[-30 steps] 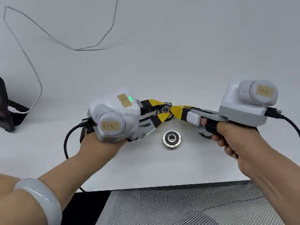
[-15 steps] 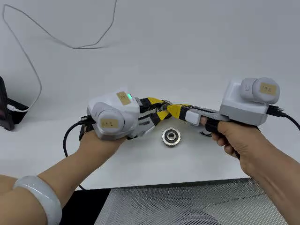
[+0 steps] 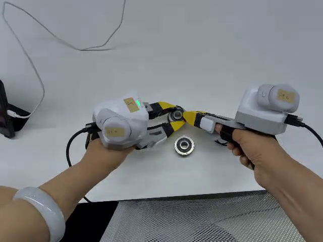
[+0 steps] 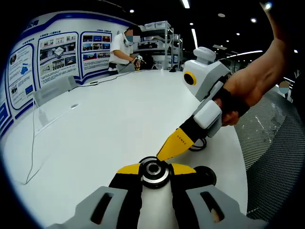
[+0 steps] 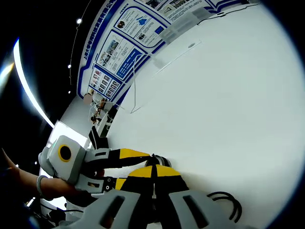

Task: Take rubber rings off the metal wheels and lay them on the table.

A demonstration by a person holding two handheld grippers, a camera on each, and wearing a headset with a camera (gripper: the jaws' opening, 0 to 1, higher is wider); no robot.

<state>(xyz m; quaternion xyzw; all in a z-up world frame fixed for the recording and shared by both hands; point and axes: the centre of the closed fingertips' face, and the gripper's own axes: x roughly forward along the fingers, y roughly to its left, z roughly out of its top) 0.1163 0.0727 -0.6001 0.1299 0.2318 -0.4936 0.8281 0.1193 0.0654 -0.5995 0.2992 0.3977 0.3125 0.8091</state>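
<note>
Metal wheel (image 3: 184, 146) flat on table (image 3: 227, 60), 2nd wheel (image 4: 153, 171), dark-rimmed, in left gripper (image 4: 155, 168)

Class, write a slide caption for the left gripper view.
Left claw grips a metal wheel; the closed right claw touches its rim above the white table.

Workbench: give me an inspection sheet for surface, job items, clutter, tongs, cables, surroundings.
Surface: white table.
Job's things: held wheel; second wheel lying on the table; loose rubber rings nearby.
Clutter: dark device at left edge.
Tongs: left tongs shut on held wheel; right tongs shut, tips at its rim.
Cables: grey cable on far table; black leads from both grippers.
Surroundings: poster wall, a person, mesh panel.
</note>
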